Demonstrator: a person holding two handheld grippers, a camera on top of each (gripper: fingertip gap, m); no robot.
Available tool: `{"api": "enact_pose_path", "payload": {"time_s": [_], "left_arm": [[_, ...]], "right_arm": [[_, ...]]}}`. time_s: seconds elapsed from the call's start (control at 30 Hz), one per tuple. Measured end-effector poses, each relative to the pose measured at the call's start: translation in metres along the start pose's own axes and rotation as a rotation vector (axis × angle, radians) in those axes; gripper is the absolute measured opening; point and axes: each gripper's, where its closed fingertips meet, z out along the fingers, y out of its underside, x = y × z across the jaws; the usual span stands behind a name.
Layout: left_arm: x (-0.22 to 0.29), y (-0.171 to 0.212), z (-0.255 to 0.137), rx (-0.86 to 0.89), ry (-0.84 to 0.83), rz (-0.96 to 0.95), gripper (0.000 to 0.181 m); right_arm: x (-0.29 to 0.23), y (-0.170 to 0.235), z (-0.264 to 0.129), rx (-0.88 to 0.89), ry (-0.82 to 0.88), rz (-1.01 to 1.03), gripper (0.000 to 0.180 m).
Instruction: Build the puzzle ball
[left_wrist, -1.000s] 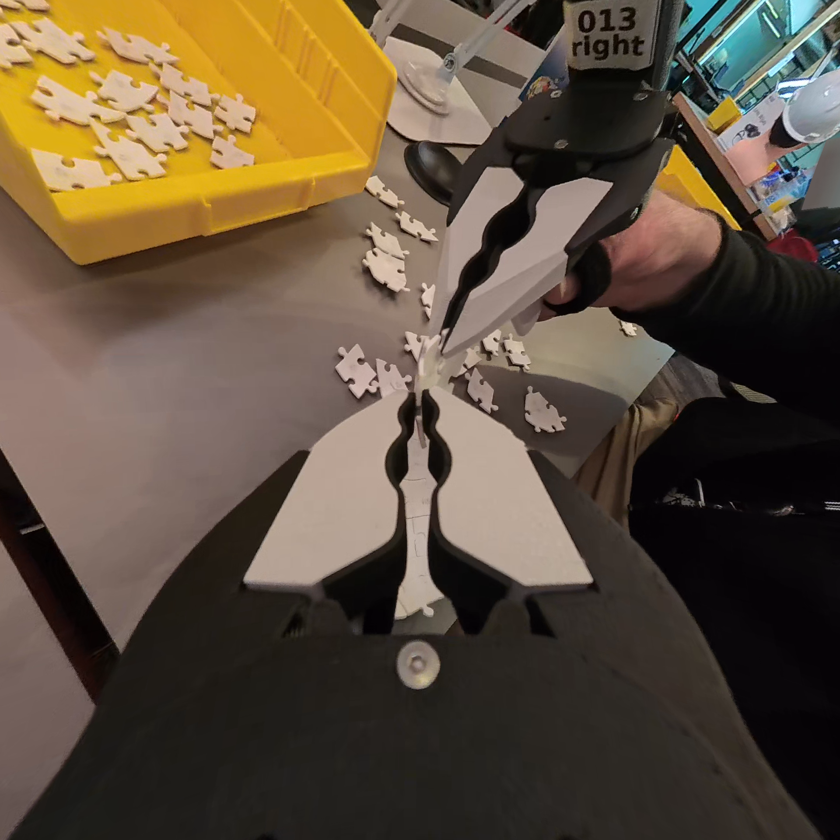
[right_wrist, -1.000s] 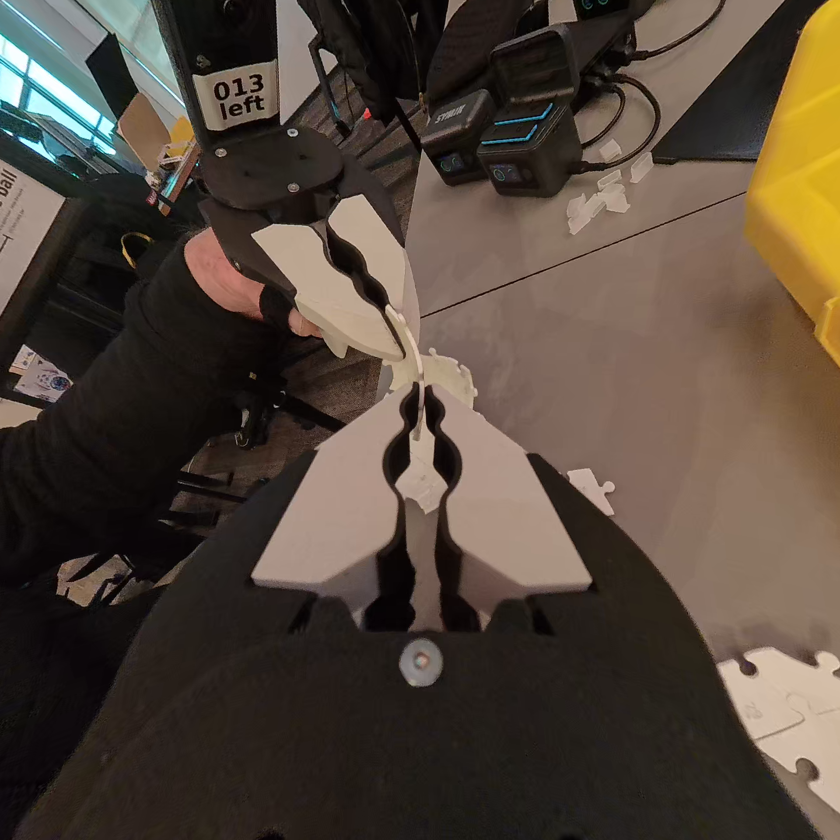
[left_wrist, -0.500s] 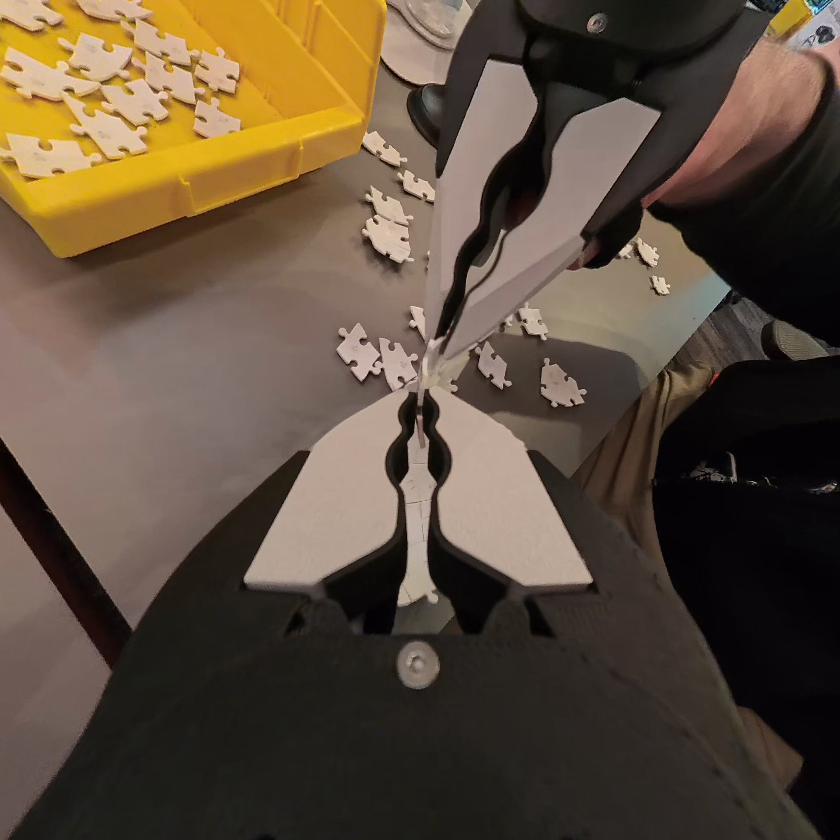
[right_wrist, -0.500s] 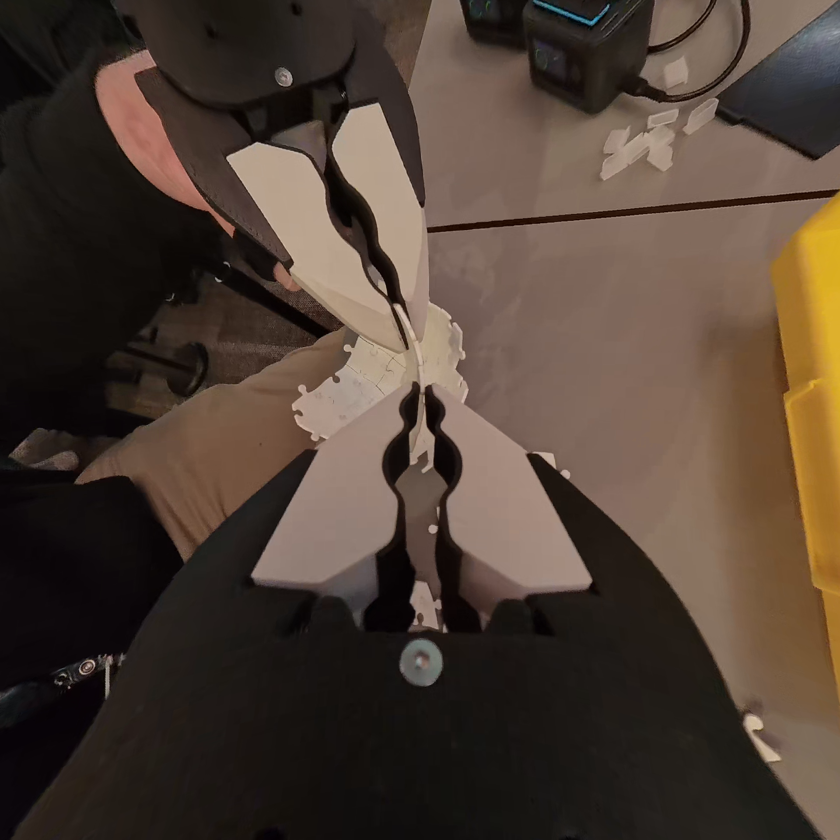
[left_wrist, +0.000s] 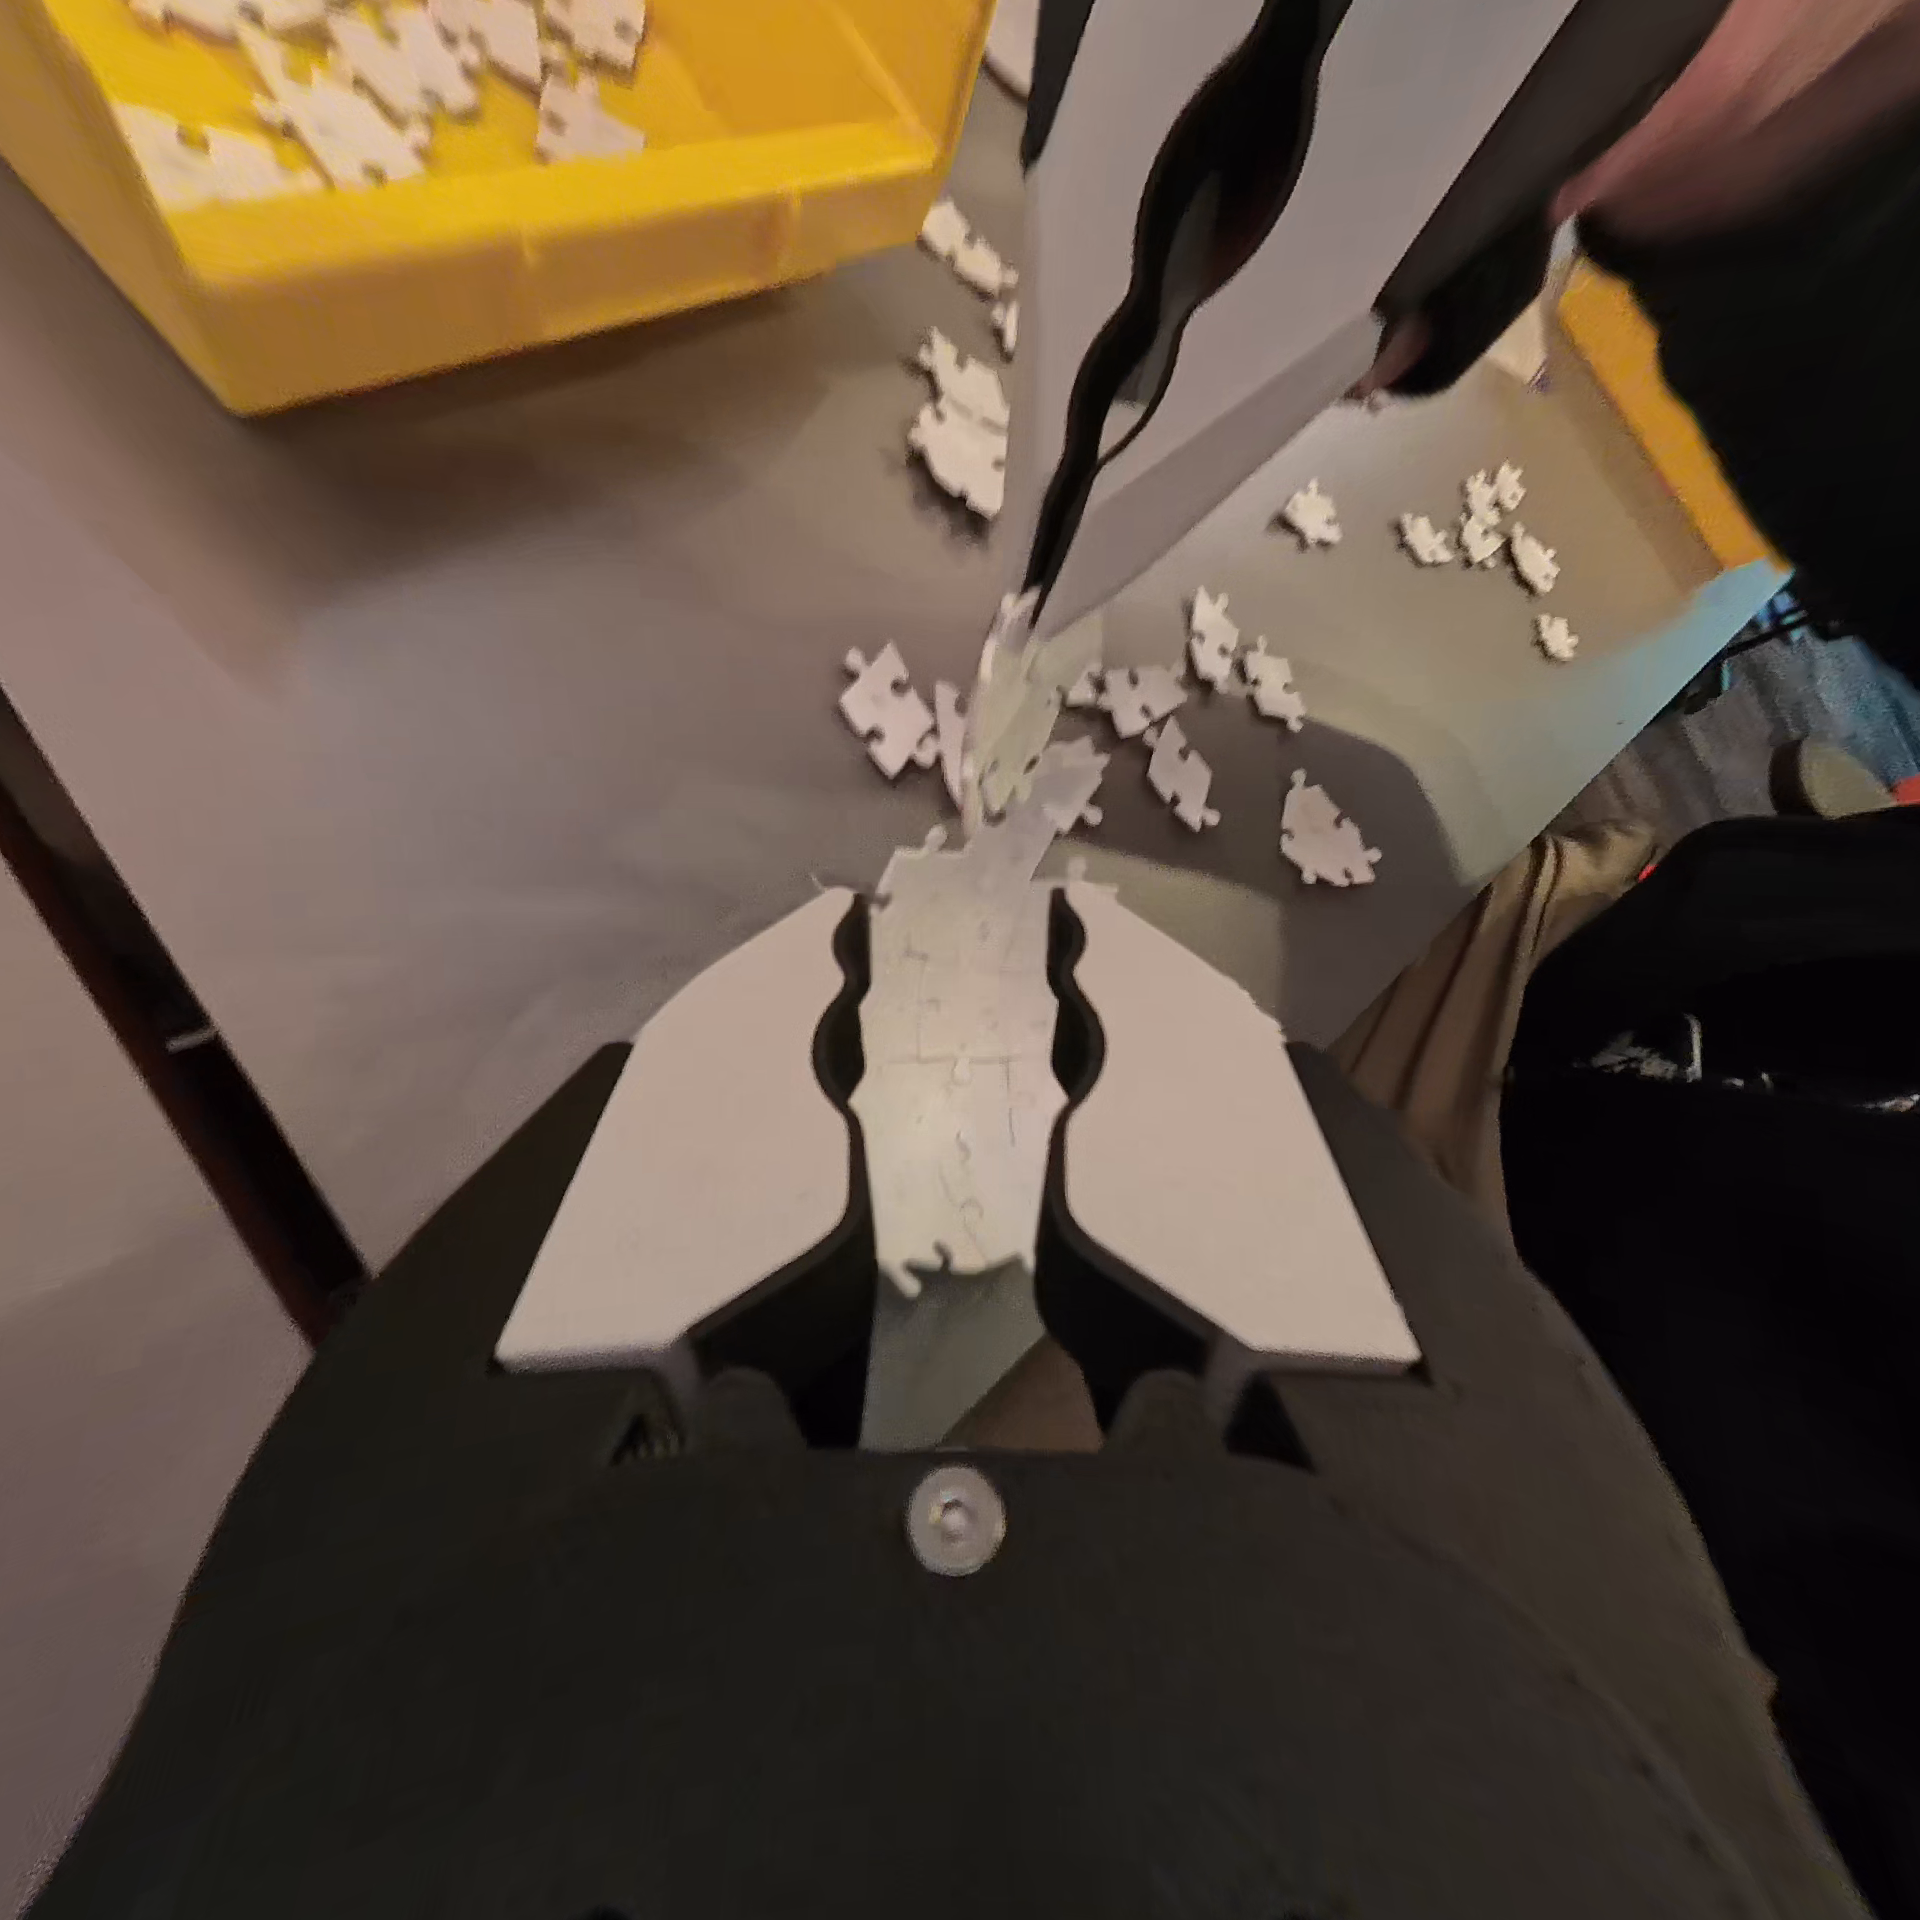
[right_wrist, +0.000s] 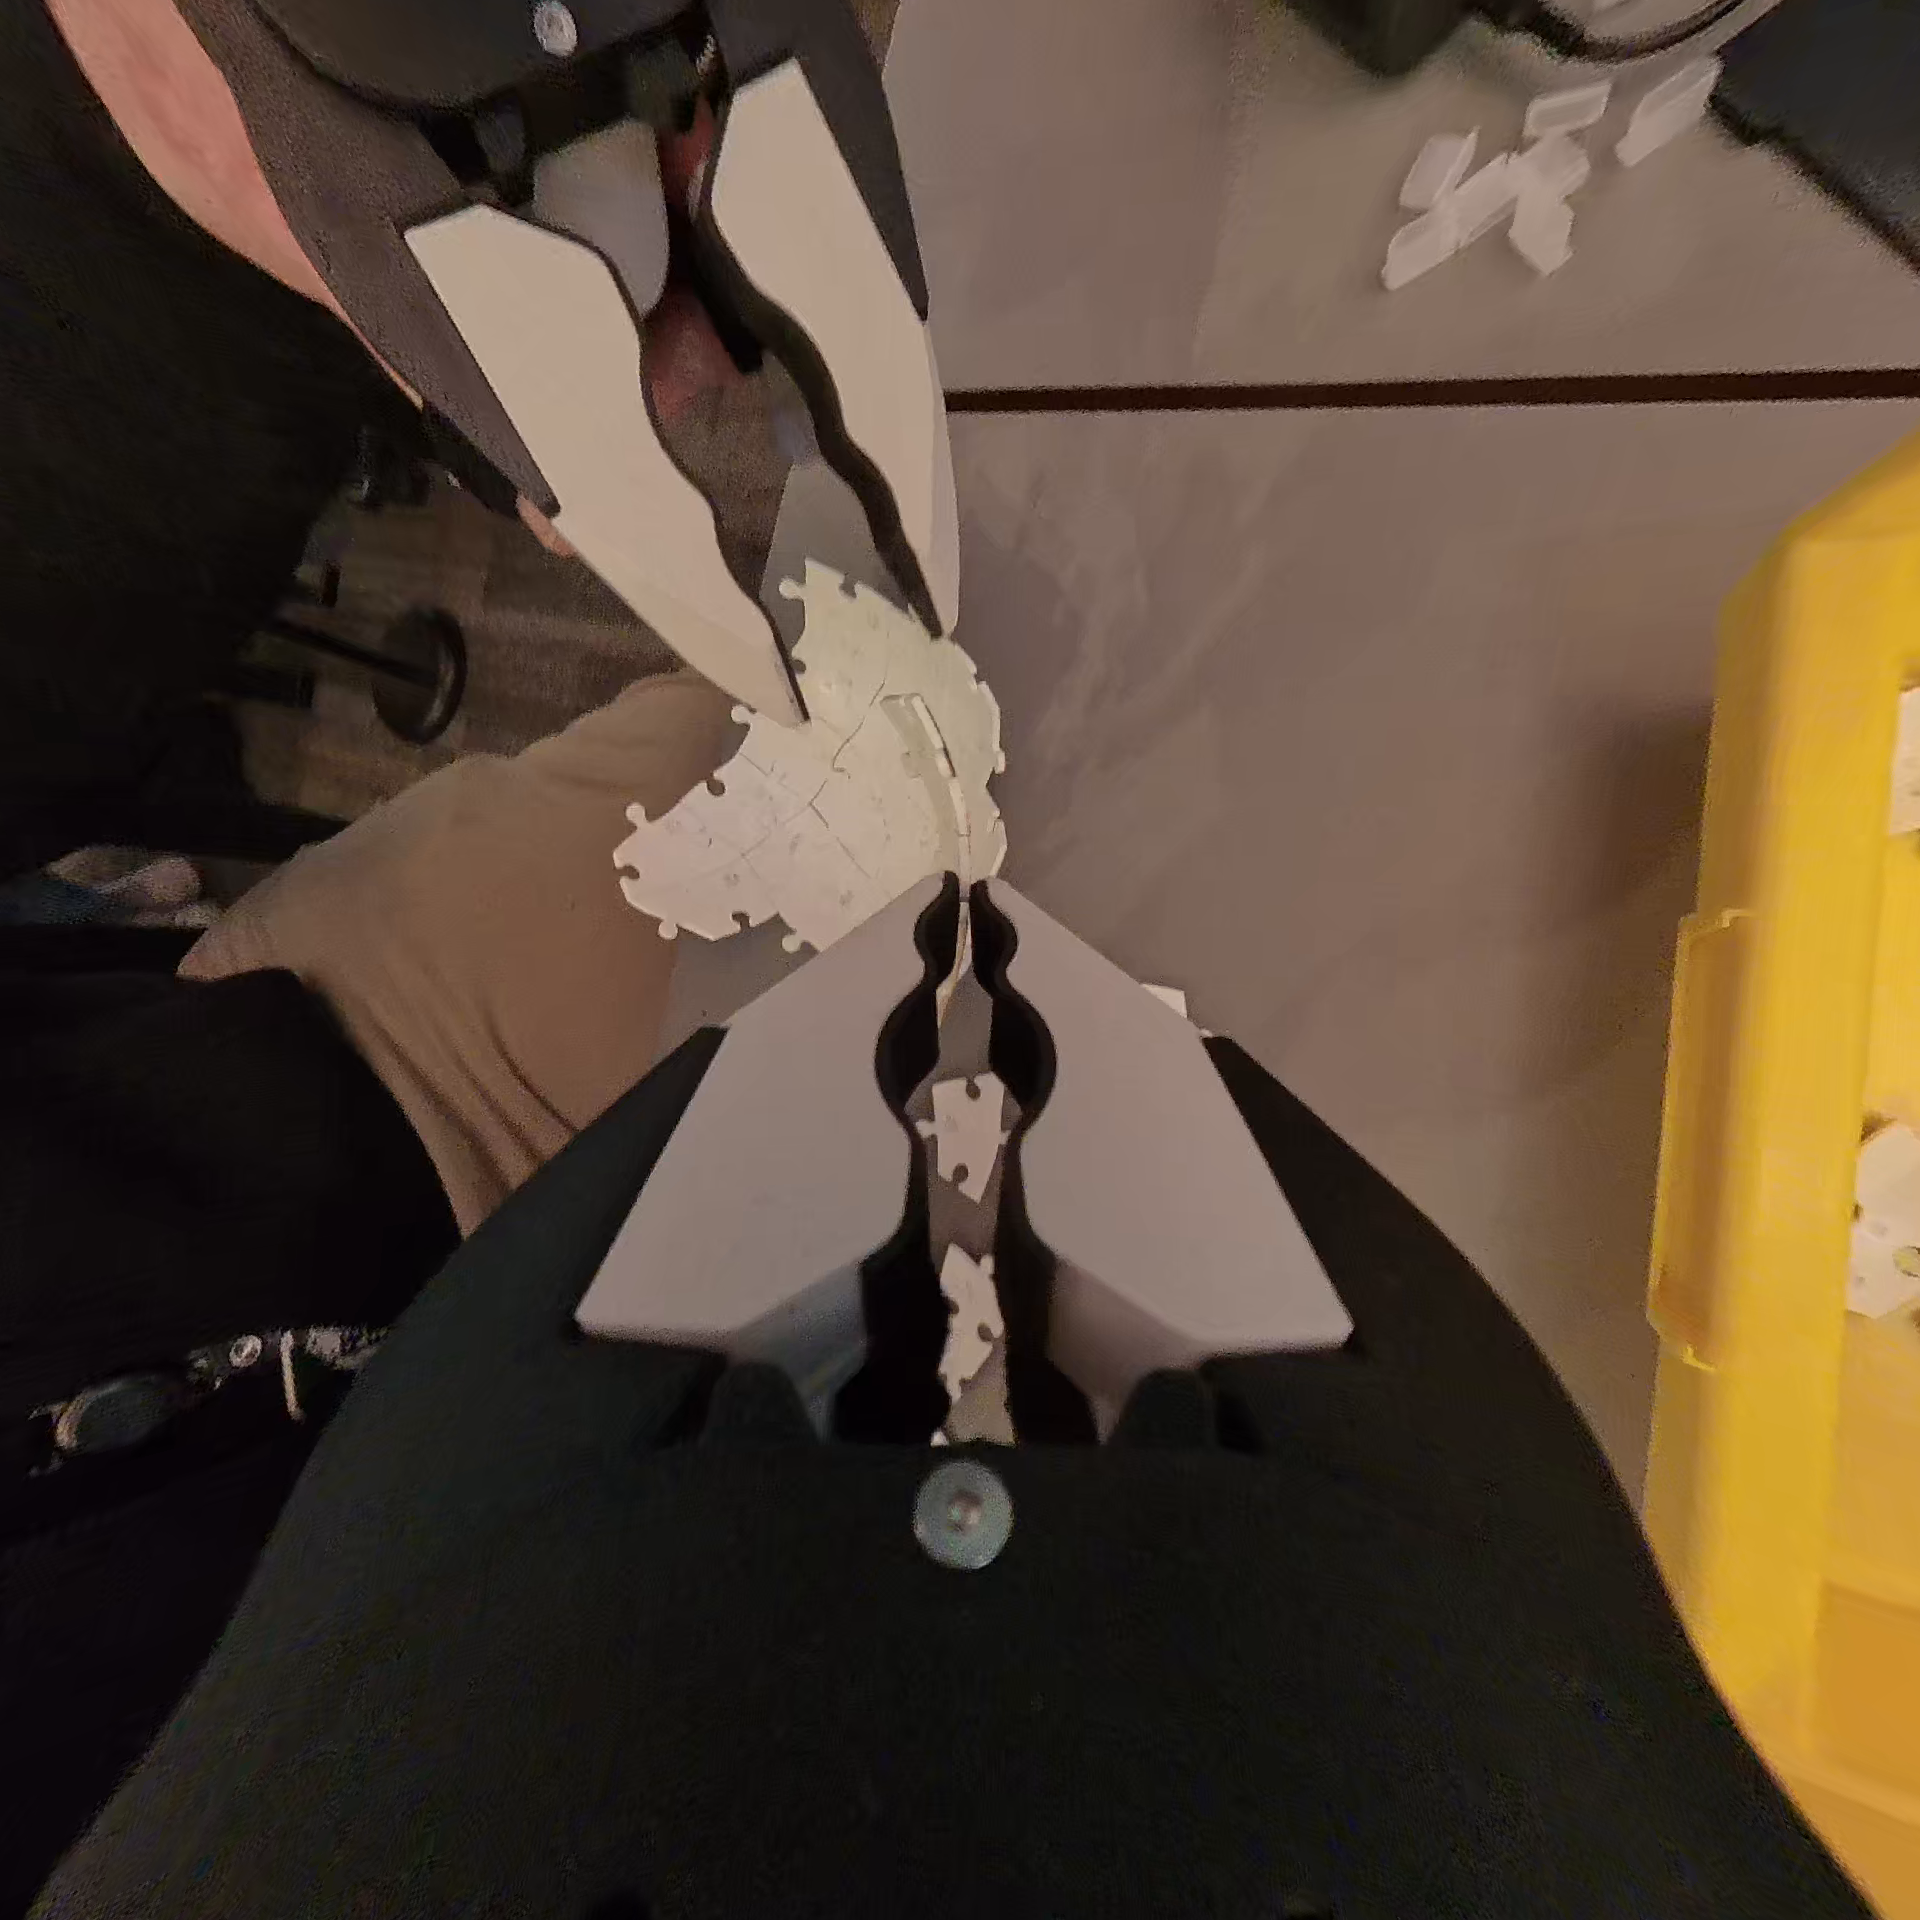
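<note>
Released by the parted left gripper (left_wrist: 956, 894) since the earlier frame, the thin, light, easily separated curved puzzle shell (right_wrist: 831, 821) is held above the table (right_wrist: 1351, 727) edge, clamped at its rim by the right gripper (right_wrist: 964, 894).

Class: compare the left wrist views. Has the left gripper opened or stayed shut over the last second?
Yes, it opened. The left gripper now shows a wide gap with the assembled puzzle section visible between its fingers; earlier they pinched it. The yellow bin also sits higher in view.
</note>
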Motion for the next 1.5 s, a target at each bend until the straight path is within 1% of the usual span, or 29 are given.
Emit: {"api": "enact_pose_path", "payload": {"time_s": [0.13,0.27,0.4,0.6,0.87,1.23,1.33,1.5], "left_arm": [[-0.010,0.016,-0.005,-0.051,-0.040,-0.037,0.036],[-0.014,0.034,0.002,-0.138,-0.058,-0.051,0.037],[-0.016,0.040,0.012,-0.167,-0.049,-0.056,0.036],[-0.017,0.041,0.016,-0.174,-0.050,-0.053,0.035],[-0.016,0.038,0.016,-0.206,-0.112,-0.002,0.035],[-0.021,0.049,0.030,-0.293,-0.168,0.028,0.033],[-0.021,0.052,0.034,-0.313,-0.171,0.033,0.030],[-0.020,0.054,0.039,-0.326,-0.168,0.023,0.018]], "right_arm": [[0.003,0.006,0.005,-0.129,-0.009,-0.016,0.000],[0.006,0.008,0.012,-0.224,-0.014,-0.018,0.000],[0.003,0.009,0.019,-0.302,-0.035,-0.018,0.000],[0.002,0.016,0.027,-0.406,-0.046,-0.007,0.000],[0.007,0.022,0.031,-0.476,-0.042,0.010,0.000],[0.005,0.032,0.032,-0.554,-0.056,0.017,0.000],[0.005,0.036,0.030,-0.566,-0.053,0.031,0.000],[0.006,0.039,0.028,-0.570,-0.044,0.061,0.000]]}}
